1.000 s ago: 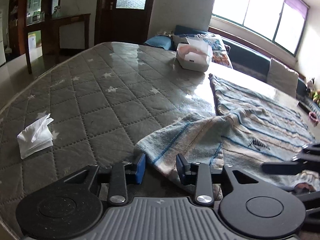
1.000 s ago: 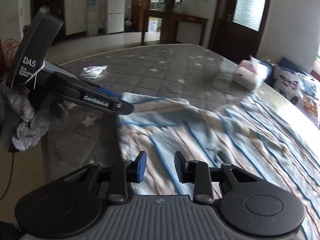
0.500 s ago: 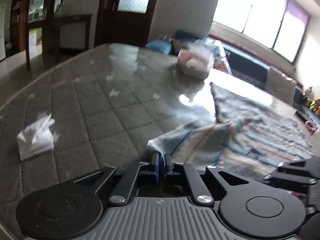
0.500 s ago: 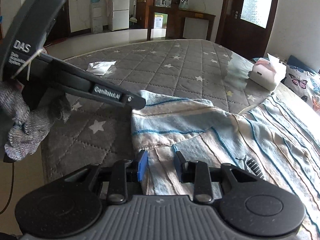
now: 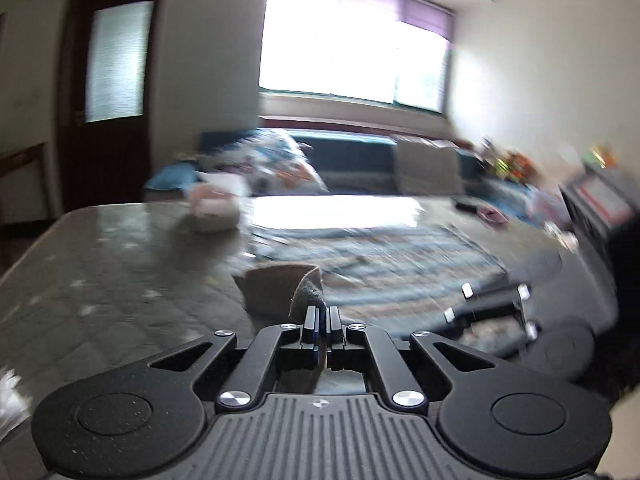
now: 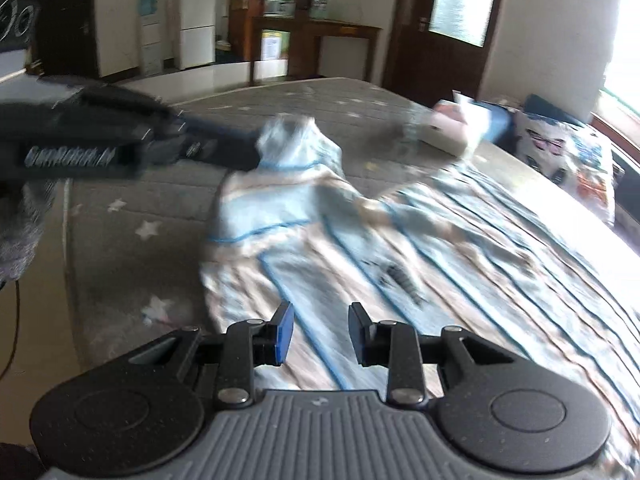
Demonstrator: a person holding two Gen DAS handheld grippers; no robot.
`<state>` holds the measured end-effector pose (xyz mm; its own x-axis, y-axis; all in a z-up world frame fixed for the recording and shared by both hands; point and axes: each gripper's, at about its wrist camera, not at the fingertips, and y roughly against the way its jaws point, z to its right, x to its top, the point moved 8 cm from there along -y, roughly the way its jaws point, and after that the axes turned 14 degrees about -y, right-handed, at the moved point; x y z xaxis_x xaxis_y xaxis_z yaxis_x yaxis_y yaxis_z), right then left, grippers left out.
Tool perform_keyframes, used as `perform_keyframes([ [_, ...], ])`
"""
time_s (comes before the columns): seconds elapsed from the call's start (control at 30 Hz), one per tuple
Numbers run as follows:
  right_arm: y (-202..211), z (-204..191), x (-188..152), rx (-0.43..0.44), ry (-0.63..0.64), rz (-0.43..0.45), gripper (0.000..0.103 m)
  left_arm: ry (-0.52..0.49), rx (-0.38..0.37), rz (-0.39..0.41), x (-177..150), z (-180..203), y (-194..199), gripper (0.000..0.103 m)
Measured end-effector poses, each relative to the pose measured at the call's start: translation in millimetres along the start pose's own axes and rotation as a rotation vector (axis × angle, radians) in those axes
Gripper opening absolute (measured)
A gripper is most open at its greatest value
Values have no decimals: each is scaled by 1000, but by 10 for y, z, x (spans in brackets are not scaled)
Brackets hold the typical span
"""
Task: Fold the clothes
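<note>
Striped garment [image 6: 360, 240] lies on the mattress [image 6: 120, 248]; left gripper [image 5: 321, 314] pinches its raised corner, right gripper [image 6: 320, 328] hovers spread above it.

We see the left gripper [image 5: 322, 314] as matte black linkage arms pinned with silver round-head screws, two round discs flanking a ribbed grey housing that carries a small crosshair mark. The right gripper [image 6: 320, 334] has the same build — its left pad [image 6: 285, 330] is blue. From the right wrist view, the other tool's black bar bears blurred white lettering, and a grey knit glove [image 6: 22, 236] shows at the left edge.
</note>
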<state>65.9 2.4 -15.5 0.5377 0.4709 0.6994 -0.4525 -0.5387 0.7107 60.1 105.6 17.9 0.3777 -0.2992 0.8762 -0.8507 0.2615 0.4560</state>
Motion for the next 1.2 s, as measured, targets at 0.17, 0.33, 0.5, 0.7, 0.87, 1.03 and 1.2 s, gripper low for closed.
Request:
perform_keyframes([
  [0.17, 143, 289, -68, -35, -54, 4, 30, -93, -95, -65, -120, 338, -175, 4],
  [0.33, 211, 449, -73, -50, -85, 17, 30, -113, -132, -139, -285, 409, -185, 8],
  [0.5, 228, 502, 4, -24, -118, 36, 30, -79, -61, -137, -323, 182, -32, 14],
  [0.7, 104, 388, 17, 37, -148, 1, 30, 1, 39, -227, -511, -167, -112, 38],
  [0.87, -72, 291, -16, 54, -150, -40, 30, 38, 9, -262, -628, -200, -224, 35],
  [1.03, -185, 276, -33, 50, -175, -56, 30, 85, -1, -253, -662, -234, -192, 9],
  [1.2, -196, 293, -10, 39, -162, -49, 30, 80, 11, -262, -692, -233, -148, 9],
])
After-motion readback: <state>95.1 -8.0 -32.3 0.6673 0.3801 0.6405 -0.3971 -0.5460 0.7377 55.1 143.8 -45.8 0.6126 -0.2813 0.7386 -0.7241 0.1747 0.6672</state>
